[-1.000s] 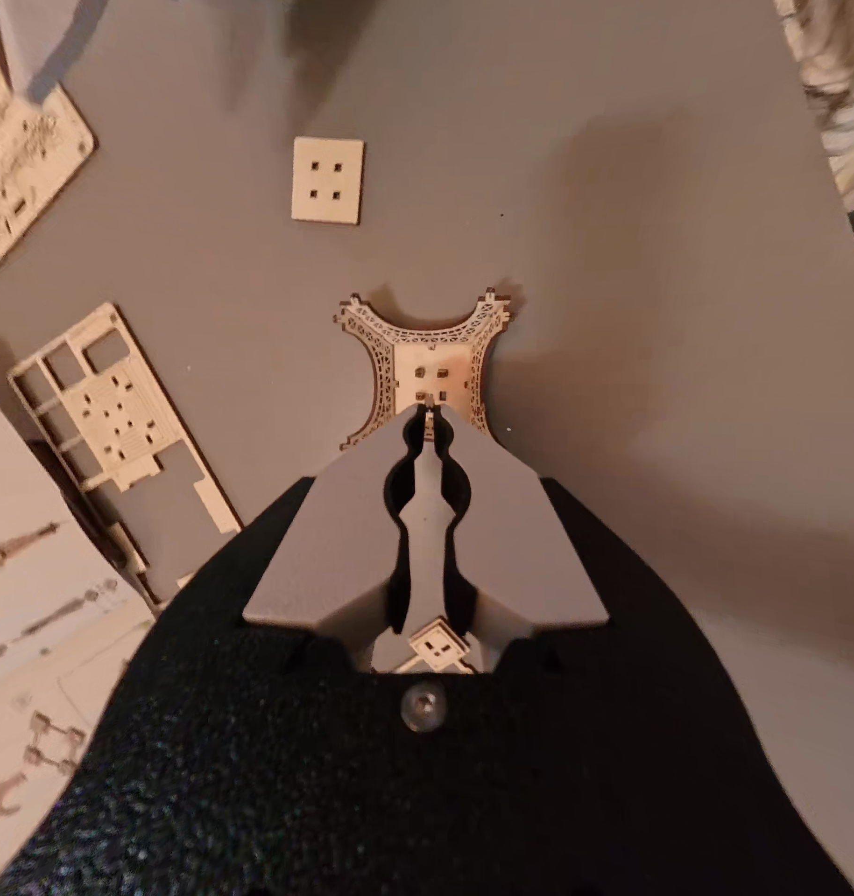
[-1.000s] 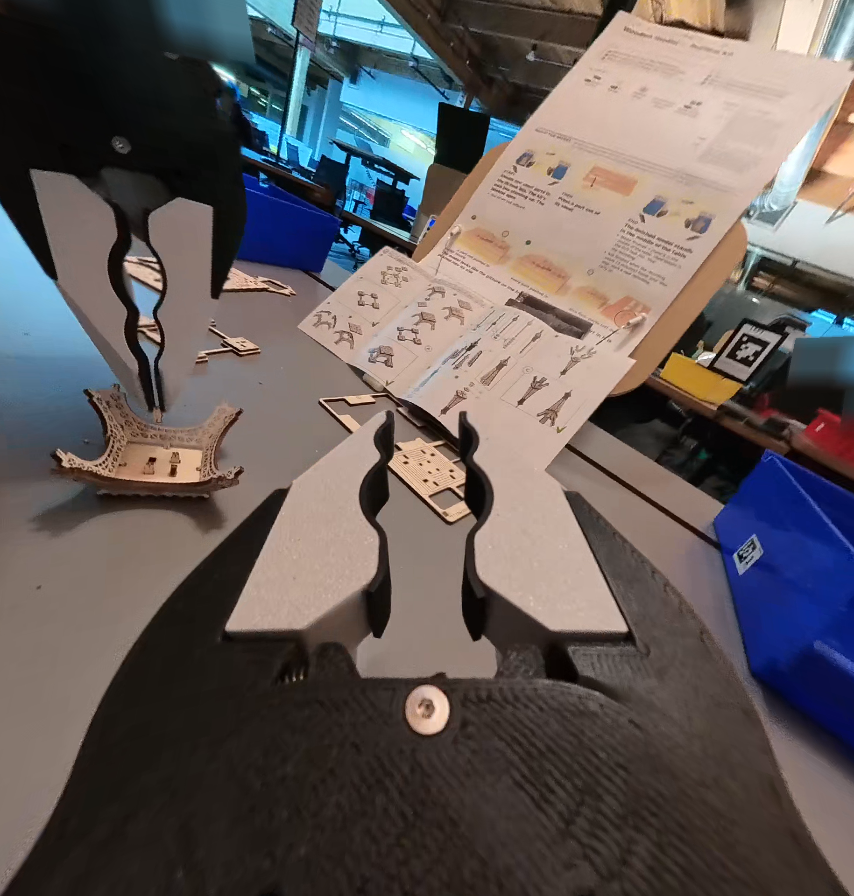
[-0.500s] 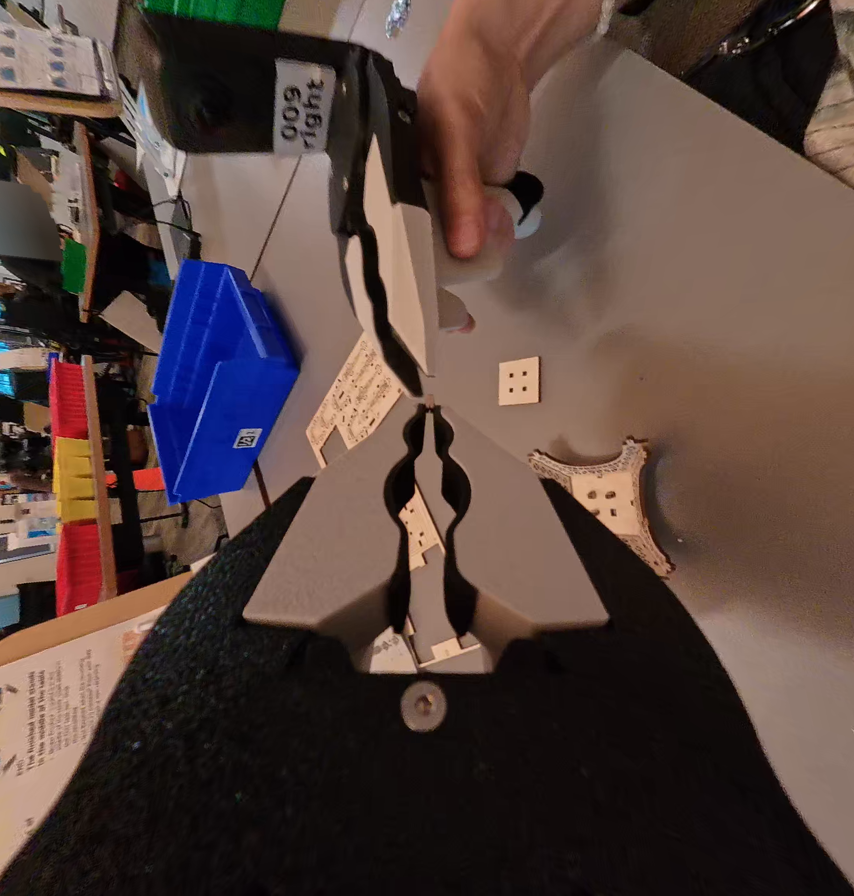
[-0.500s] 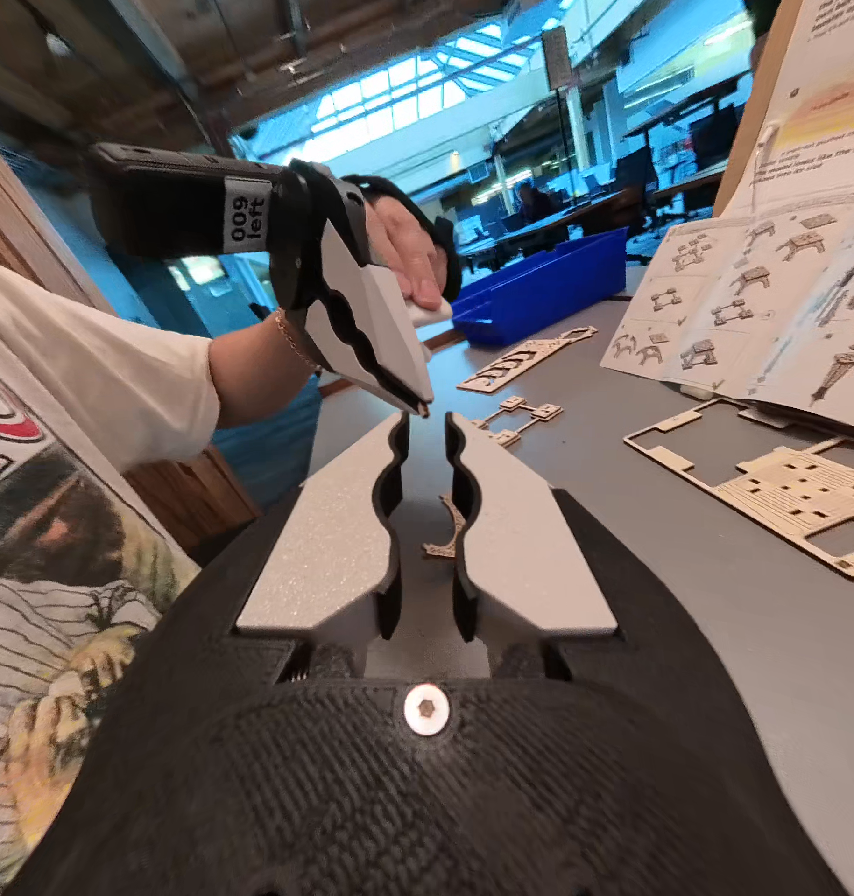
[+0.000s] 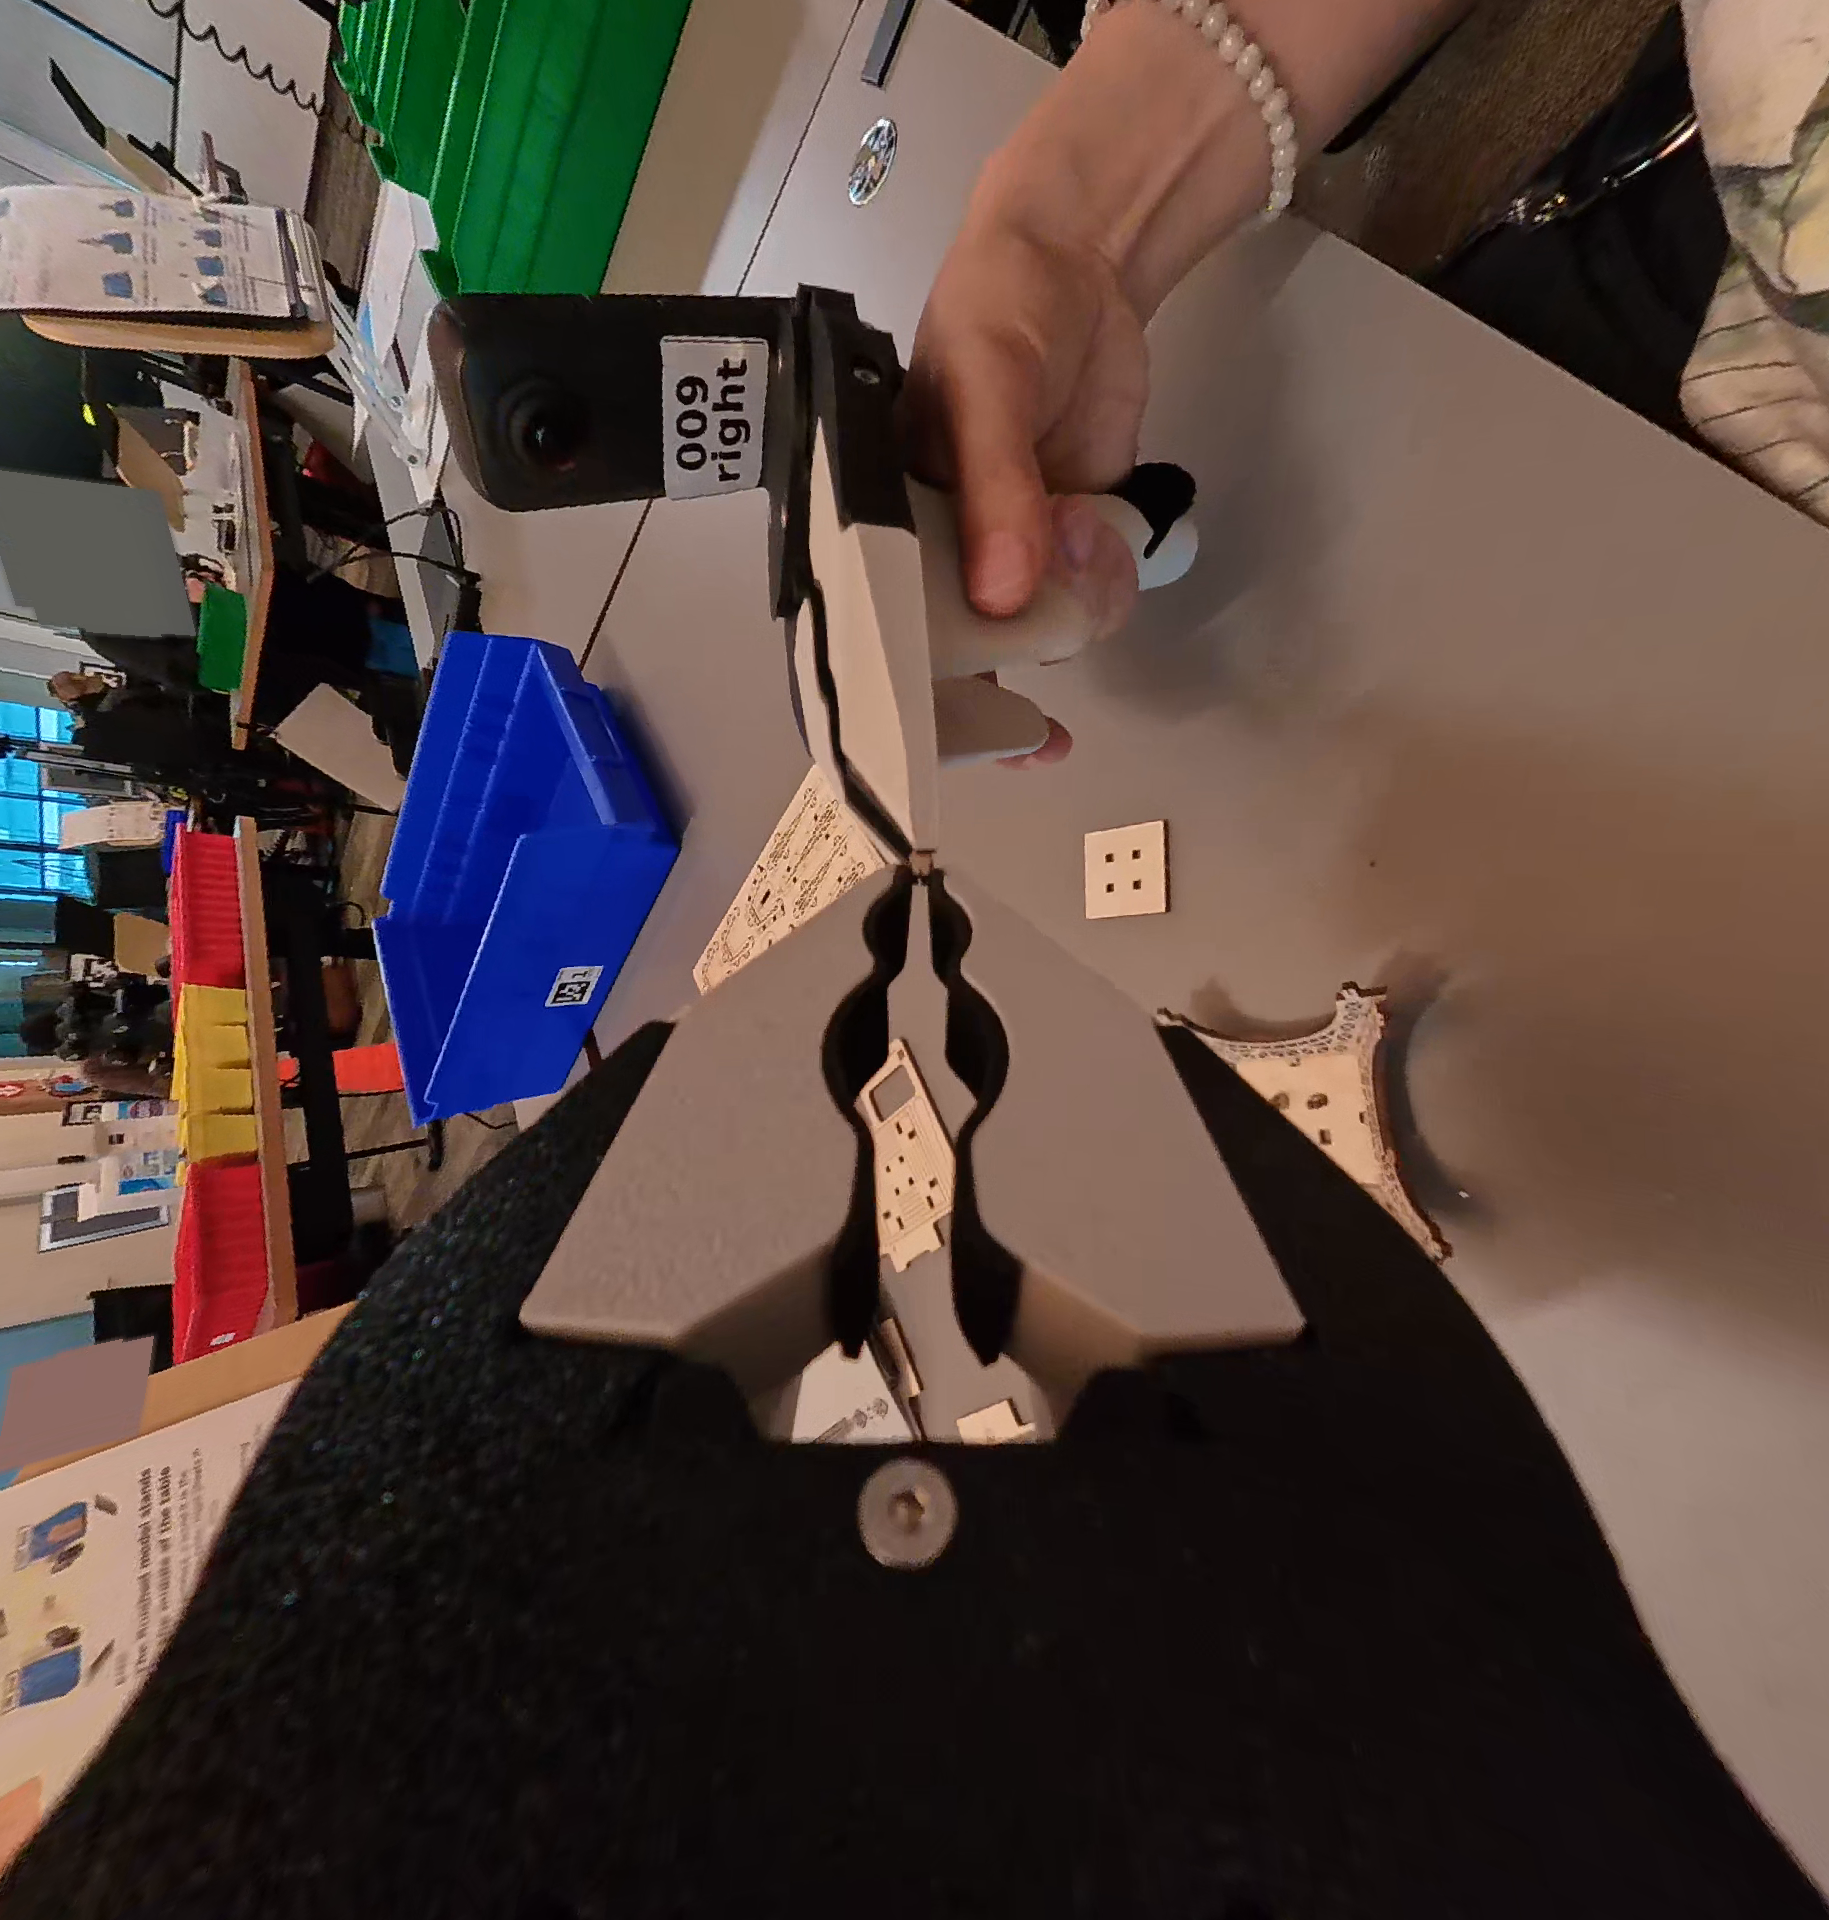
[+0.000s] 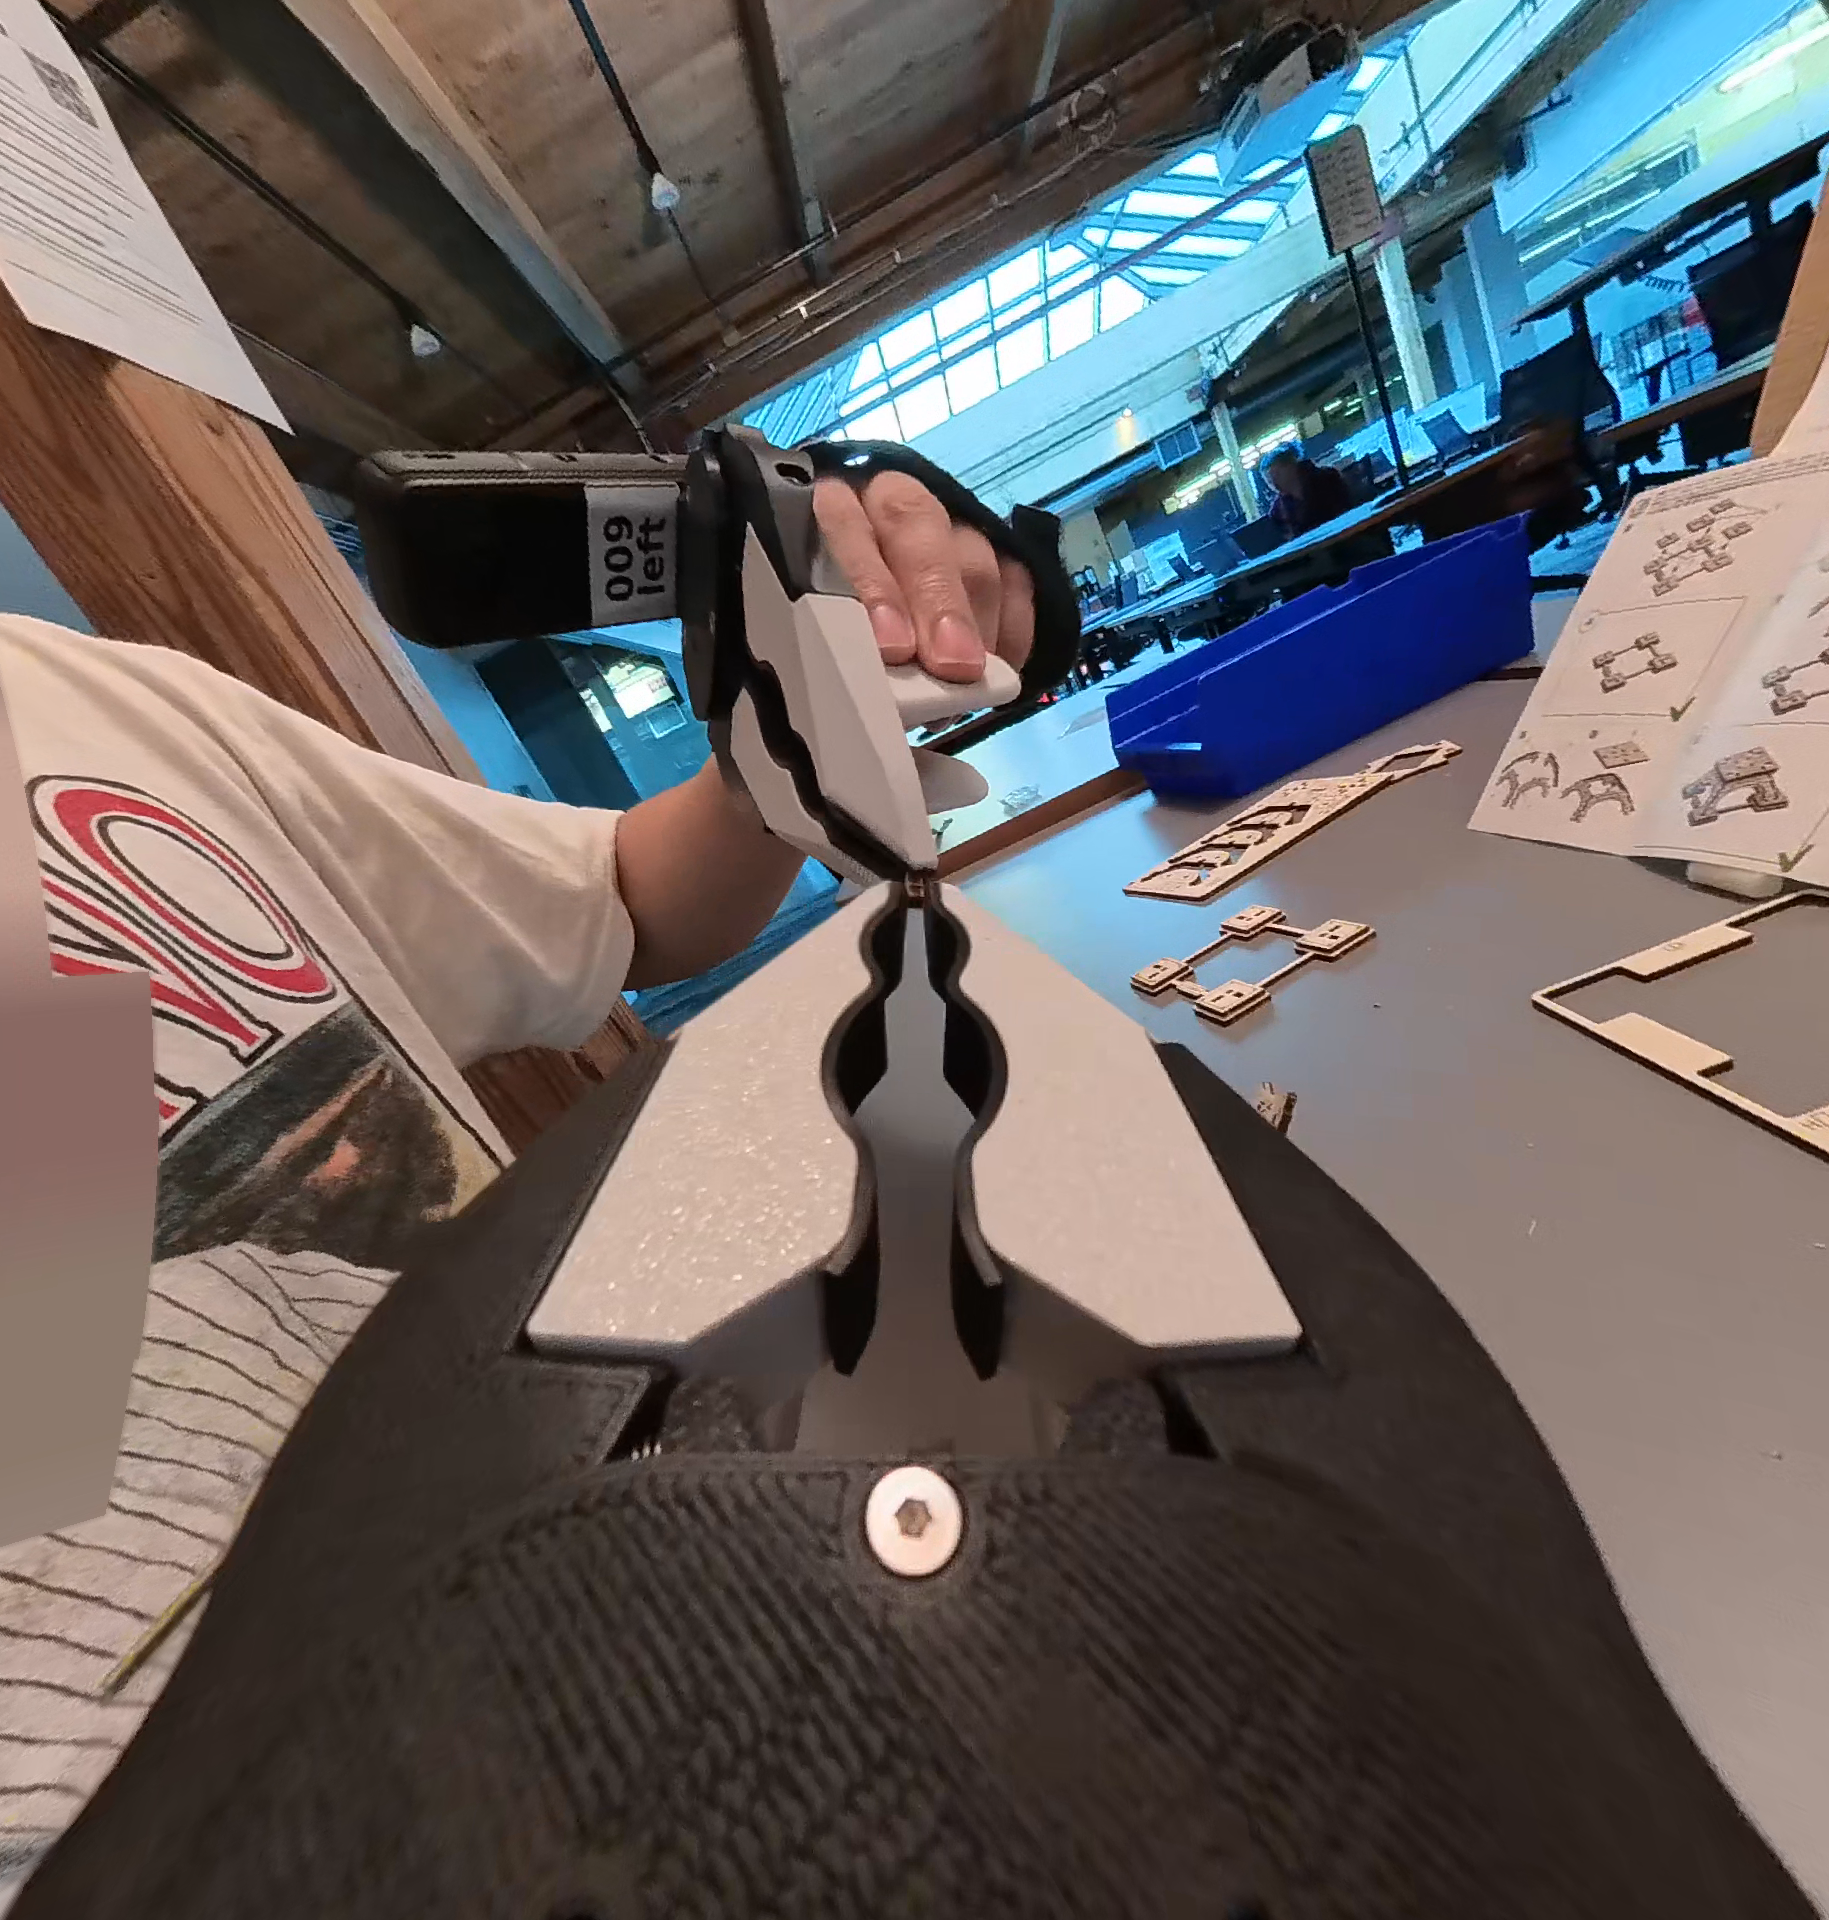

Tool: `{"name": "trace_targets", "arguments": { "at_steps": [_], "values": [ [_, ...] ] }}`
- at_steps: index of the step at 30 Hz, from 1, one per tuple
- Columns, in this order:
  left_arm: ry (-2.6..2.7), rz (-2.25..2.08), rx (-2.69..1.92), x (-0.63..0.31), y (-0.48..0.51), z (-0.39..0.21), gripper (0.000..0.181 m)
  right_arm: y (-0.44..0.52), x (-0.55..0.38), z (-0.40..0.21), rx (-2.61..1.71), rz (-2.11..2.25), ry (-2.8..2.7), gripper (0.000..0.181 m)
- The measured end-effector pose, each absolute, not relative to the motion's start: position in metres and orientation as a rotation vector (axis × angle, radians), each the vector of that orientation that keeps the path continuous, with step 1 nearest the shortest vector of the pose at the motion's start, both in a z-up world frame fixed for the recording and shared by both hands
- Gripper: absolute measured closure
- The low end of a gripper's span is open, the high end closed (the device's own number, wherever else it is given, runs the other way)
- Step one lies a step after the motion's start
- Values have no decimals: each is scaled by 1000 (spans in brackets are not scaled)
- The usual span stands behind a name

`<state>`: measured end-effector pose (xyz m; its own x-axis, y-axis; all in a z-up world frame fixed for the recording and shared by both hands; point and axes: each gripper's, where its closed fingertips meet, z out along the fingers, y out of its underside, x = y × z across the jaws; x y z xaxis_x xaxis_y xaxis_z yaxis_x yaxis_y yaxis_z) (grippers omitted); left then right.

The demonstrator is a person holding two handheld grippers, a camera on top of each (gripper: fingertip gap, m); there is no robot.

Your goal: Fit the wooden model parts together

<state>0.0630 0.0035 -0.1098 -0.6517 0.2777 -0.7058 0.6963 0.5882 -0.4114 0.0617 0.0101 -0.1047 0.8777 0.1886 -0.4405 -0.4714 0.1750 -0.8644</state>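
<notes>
The left gripper (image 5: 918, 881) sits at the centre of the left wrist view with its fingertips pressed together on a tiny wooden peg (image 5: 921, 858); the right gripper (image 5: 915, 847) comes down from the upper middle of that frame, and its tips meet the same peg tip to tip. In the right wrist view the right gripper (image 6: 916, 896) is also closed at the tips on this small piece (image 6: 916, 885), with the left gripper (image 6: 915, 860) touching from above; both are lifted above the grey table (image 5: 1512, 727).

The lattice tower base (image 5: 1336, 1101) lies flat at the right middle of the left view, partly hidden behind the gripper body; the square plate with four holes (image 5: 1126, 869) lies just above it, apart from it, with bare table all around and to the right edge. At the left, the blue bin (image 5: 515, 883) stands at the table edge; a cut-out wooden sheet (image 5: 785, 883) lies near it. In the right view, a small frame of four squares (image 6: 1253, 961) and an empty sheet frame (image 6: 1720, 1018) lie at the right, well apart from the grippers.
</notes>
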Motion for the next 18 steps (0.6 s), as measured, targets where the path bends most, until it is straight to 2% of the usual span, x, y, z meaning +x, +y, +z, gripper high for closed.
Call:
{"name": "trace_targets", "arguments": {
  "at_steps": [9,12,15,18],
  "values": [
    [2320,-999,485,75,10,-108,179,10,70,-101,-1320,177,180,181],
    [2439,-1119,309,76,12,-109,179,9,70,-99,-1329,-66,82,181],
    [2518,-1310,232,64,7,-102,171,11,68,-98,-1331,-222,15,181],
    [2508,-1366,196,65,6,-96,174,12,64,-96,-1332,-283,-24,181]
  ]
}}
